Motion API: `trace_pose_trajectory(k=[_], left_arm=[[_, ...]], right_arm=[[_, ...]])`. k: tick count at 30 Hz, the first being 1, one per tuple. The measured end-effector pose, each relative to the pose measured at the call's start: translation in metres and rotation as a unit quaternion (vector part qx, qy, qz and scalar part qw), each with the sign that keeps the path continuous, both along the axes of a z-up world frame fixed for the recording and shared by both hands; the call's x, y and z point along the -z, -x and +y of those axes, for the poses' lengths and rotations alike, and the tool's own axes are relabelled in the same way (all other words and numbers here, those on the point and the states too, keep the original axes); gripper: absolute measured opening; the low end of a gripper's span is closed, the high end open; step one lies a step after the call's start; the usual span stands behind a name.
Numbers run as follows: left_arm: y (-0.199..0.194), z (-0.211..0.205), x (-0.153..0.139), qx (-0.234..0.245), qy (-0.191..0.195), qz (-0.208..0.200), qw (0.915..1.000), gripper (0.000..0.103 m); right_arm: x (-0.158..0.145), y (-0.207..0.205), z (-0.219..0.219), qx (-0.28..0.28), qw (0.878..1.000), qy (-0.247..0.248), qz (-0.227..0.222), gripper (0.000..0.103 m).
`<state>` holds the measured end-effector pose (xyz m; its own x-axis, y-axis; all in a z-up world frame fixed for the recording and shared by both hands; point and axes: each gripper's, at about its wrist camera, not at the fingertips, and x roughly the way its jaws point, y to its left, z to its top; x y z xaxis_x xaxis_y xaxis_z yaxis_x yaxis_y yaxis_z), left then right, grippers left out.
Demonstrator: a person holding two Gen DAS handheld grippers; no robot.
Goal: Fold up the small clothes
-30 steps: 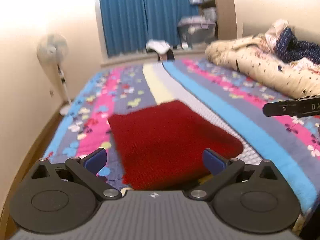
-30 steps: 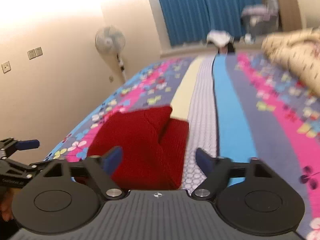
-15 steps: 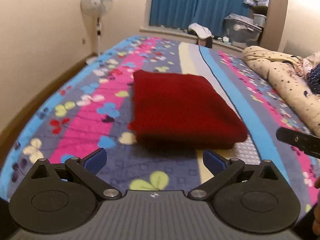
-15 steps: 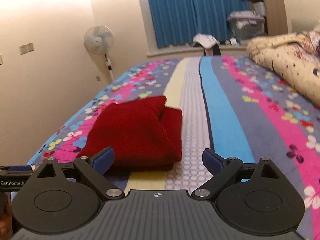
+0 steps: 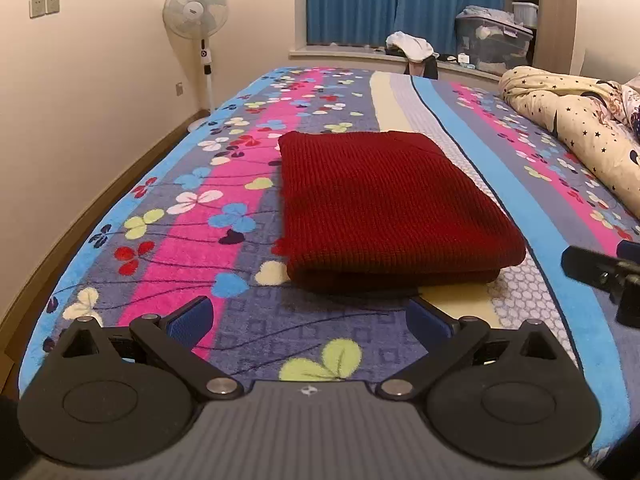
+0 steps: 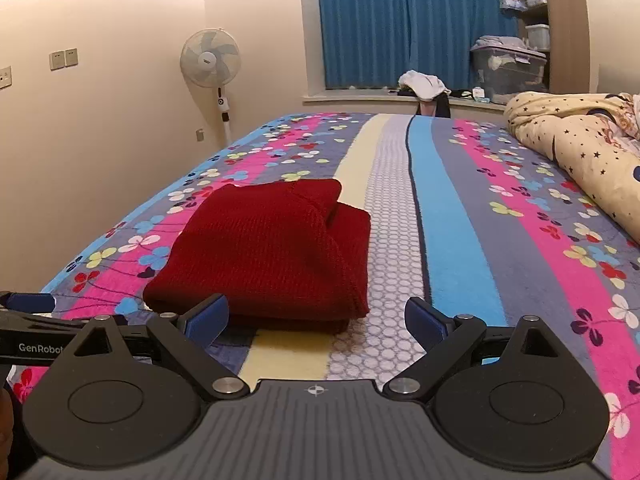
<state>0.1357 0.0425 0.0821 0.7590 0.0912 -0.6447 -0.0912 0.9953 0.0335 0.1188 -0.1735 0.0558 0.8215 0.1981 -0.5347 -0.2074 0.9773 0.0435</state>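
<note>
A: Where did the red knit garment (image 5: 388,208) lie against your jaws?

B: It lay folded flat on the striped flowered blanket (image 5: 224,208), ahead of both grippers. Your left gripper (image 5: 308,322) stood wide, with nothing between its 2 blue pads (image 5: 188,322); the fold's near edge sat just beyond the tips, apart from them. Your right gripper (image 6: 316,318) also stood wide with nothing between its pads. Its jaws had just been opening. Its left pad (image 6: 208,316) overlapped the garment's near corner in that view; I could not tell whether it touched.

A: And the edges?

B: In the right view the garment's (image 6: 268,256) right side showed 2 stacked layers. The thick rounded fold faced you.

A: What room did you have?

B: Bare blanket lay on every side of it. The blanket's left edge ran along the wall. A star-print duvet (image 5: 580,132) was bunched well apart on the right. A standing fan (image 5: 197,4) stood by the far wall.
</note>
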Motion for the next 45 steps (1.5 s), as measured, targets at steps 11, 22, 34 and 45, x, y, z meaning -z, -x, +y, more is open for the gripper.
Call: trace_pose_trajectory(k=[11,22,34,45], left_arm=[[-0.002,-0.001,-0.001,0.008,0.015,0.007,0.9998,0.102],[-0.001,-0.004,-0.002,0.017,0.021,0.003,0.9996,0.102],[-0.001,-0.003,-0.002,0.021,0.025,0.003,0.9995,0.102],[0.0,-0.003,-0.002,0.021,0.024,0.003,0.9995,0.102]], right_arm=[[0.002,-0.003,0.008,-0.012,1.0,0.013,0.007,0.095],[0.005,-0.008,0.015,-0.028,0.999,-0.001,0.03,0.095],[0.007,-0.007,0.022,-0.036,0.999,-0.001,0.034,0.095],[0.006,-0.006,0.025,-0.041,0.999,0.005,0.032,0.095]])
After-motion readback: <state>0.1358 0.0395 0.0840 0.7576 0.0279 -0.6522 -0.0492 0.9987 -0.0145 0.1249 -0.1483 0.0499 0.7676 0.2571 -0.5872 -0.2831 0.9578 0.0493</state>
